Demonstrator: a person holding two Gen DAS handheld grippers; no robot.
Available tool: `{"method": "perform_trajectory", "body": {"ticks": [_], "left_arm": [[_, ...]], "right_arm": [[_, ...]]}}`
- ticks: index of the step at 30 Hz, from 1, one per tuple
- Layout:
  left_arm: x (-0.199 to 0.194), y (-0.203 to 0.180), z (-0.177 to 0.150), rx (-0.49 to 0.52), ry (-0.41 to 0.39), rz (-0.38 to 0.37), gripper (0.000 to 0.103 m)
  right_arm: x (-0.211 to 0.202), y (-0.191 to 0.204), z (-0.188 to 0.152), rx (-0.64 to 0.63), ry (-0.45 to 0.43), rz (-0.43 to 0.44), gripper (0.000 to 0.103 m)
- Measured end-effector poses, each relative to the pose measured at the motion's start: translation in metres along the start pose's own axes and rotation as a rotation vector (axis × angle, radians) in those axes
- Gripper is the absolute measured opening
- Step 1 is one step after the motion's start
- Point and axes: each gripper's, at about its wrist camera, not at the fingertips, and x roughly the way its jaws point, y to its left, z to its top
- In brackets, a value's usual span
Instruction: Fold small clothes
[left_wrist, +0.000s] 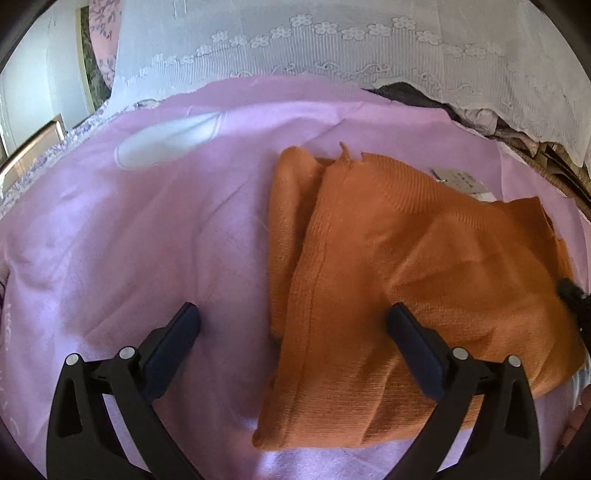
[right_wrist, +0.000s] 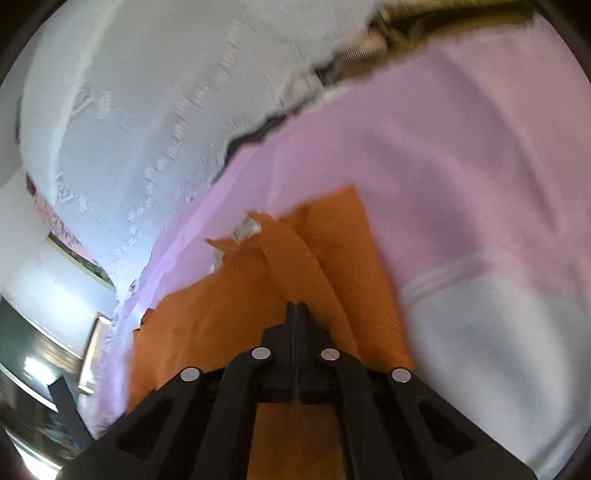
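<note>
An orange knit garment (left_wrist: 406, 266) lies partly folded on a pink sheet (left_wrist: 147, 229), with a paper tag (left_wrist: 461, 182) at its far edge. My left gripper (left_wrist: 291, 321) is open and empty, its fingers straddling the garment's near left edge just above it. A bit of the right gripper (left_wrist: 570, 291) shows at the garment's right edge. In the right wrist view my right gripper (right_wrist: 296, 306) is shut on a fold of the orange garment (right_wrist: 229, 306) and holds it raised over the pink sheet (right_wrist: 461, 166).
A white lace curtain (left_wrist: 332, 44) hangs along the far edge of the sheet. Dark and brown fabrics (left_wrist: 517, 129) are piled at the back right. A wooden frame edge (left_wrist: 33, 147) and a doorway are at the left.
</note>
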Motion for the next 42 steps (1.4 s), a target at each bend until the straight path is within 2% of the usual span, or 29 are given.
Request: {"method": "perform_trajectory", "body": {"ticks": [2,5,6,7,8,10,15,18,20,22,26,30,35,42], "left_arm": [[-0.011,0.002,0.0,-0.007,-0.047,-0.012,0.099],[-0.031,-0.001,0.0,-0.006,-0.116,-0.08,0.099],[-0.031,-0.004,0.0,0.003,-0.111,-0.094,0.099],[-0.028,-0.011,-0.002,0.027,-0.087,-0.097,0.099],[-0.023,-0.017,-0.004,0.048,-0.06,-0.083,0.099],[-0.004,-0.028,-0.009,0.1,0.018,-0.029,0.099],[-0.011,-0.02,-0.009,0.063,-0.007,-0.052,0.099],[-0.026,-0.016,-0.014,0.039,-0.047,-0.086,0.099],[-0.037,-0.019,-0.022,0.044,-0.066,-0.114,0.099],[-0.052,-0.026,-0.031,0.07,-0.106,-0.126,0.099],[-0.077,-0.036,-0.044,0.126,-0.183,-0.121,0.099],[-0.084,-0.031,-0.051,0.108,-0.177,-0.15,0.099],[-0.091,-0.015,-0.059,0.046,-0.178,-0.188,0.099],[-0.107,-0.016,-0.073,0.076,-0.217,-0.171,0.099]], "right_arm": [[-0.012,0.008,-0.003,-0.025,-0.027,0.031,0.006],[-0.024,0.028,-0.014,-0.113,-0.039,0.055,0.006],[-0.021,0.033,-0.019,-0.145,-0.02,0.039,0.006],[-0.016,0.034,-0.022,-0.16,0.006,0.015,0.012],[-0.007,0.032,-0.026,-0.162,0.049,-0.024,0.014],[-0.004,0.022,-0.029,-0.131,0.068,-0.011,0.013],[-0.018,0.016,-0.035,-0.11,0.029,-0.013,0.015],[-0.03,0.017,-0.041,-0.127,-0.007,-0.022,0.024],[-0.04,0.022,-0.046,-0.154,-0.038,-0.043,0.035],[-0.049,0.025,-0.049,-0.179,-0.069,-0.058,0.039],[-0.063,0.02,-0.055,-0.175,-0.083,-0.064,0.04],[-0.075,0.01,-0.061,-0.136,-0.082,-0.059,0.04],[-0.086,0.003,-0.074,-0.112,-0.053,-0.071,0.045],[-0.102,-0.008,-0.088,-0.075,-0.032,-0.066,0.046]]}}
